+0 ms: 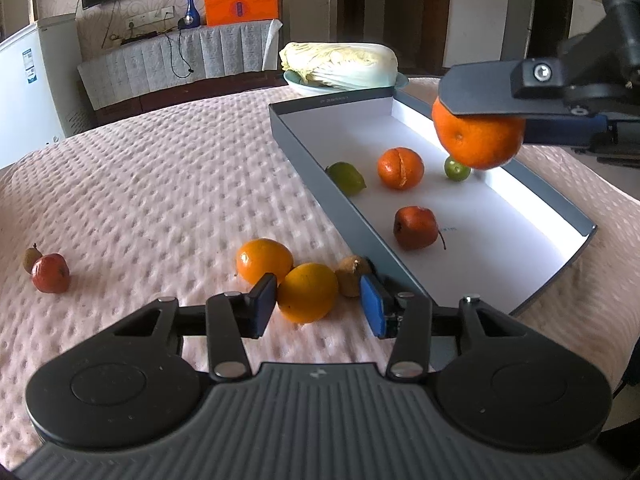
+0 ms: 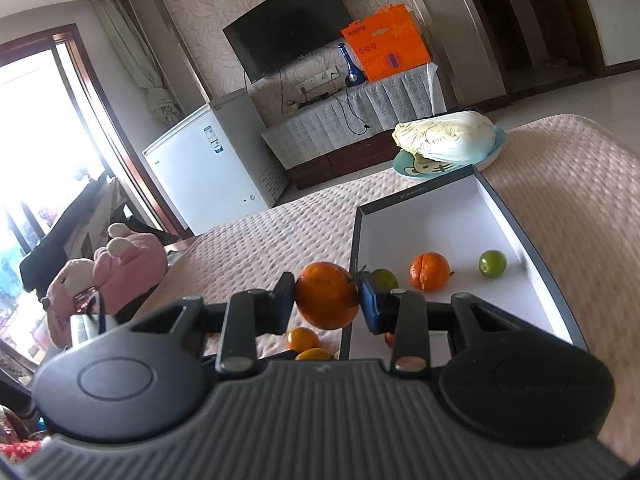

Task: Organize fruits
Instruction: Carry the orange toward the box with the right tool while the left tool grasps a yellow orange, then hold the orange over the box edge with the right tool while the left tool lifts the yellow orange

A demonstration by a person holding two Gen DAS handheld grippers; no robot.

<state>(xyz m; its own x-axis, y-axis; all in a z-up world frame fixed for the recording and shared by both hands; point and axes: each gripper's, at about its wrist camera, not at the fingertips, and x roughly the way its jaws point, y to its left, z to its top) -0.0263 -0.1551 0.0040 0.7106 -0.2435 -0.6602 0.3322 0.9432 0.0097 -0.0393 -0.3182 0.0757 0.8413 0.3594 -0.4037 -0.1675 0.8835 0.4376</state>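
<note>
Right gripper (image 2: 326, 296) clamps a round, glossy orange (image 2: 327, 295) above the flat grey tray (image 1: 340, 204). Left gripper (image 1: 318, 304), unclenched, apparently brackets a smooth mandarin (image 1: 307, 292) on quilted cloth (image 1: 160, 184).

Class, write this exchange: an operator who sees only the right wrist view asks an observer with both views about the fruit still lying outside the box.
Operator: Where is the left claw?
Observer: The left claw is open around a yellow-orange fruit on the cloth, beside the box.
Operator: Any strays I cannot see?
Observer: A red fruit lies far off to the left on the cloth, with a small brownish fruit just behind it.
</note>
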